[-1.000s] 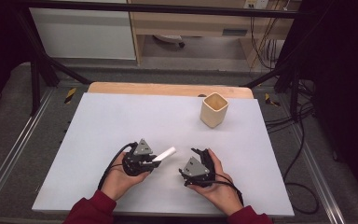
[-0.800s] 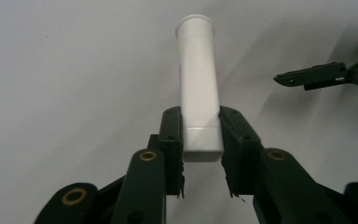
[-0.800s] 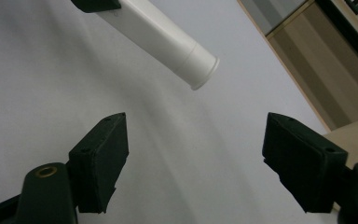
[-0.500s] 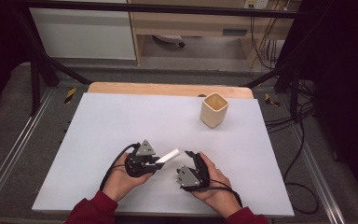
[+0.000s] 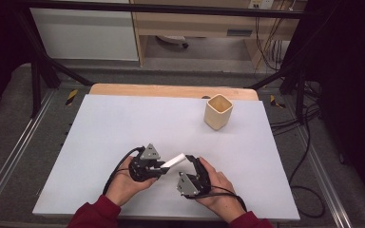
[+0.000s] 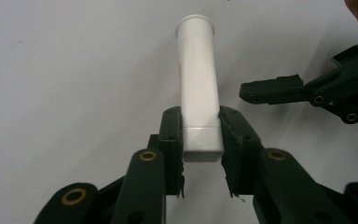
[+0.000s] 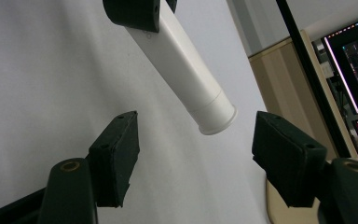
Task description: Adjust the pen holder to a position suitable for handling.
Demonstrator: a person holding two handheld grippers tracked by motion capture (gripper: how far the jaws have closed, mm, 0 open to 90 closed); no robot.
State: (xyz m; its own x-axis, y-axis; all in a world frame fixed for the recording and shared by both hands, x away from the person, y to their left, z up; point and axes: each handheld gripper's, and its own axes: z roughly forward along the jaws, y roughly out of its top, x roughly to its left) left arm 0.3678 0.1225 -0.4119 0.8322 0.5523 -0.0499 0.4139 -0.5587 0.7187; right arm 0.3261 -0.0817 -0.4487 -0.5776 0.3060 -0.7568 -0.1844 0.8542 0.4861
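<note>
White tube [image 6: 197,88] clamped in left gripper [image 6: 200,140], right gripper [image 7: 196,149] spread beside

One white tube [image 5: 173,161], one beige square cup [image 5: 217,111], two hand-held grippers, one table [image 5: 100,128]

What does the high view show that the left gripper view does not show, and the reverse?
High view alone: the beige cup standing upright far from the hands, and the wooden table edge. Left gripper view alone: the left gripper pressing both sides of the white tube at its square end. Both: the tube and the open right gripper close beside it.
</note>
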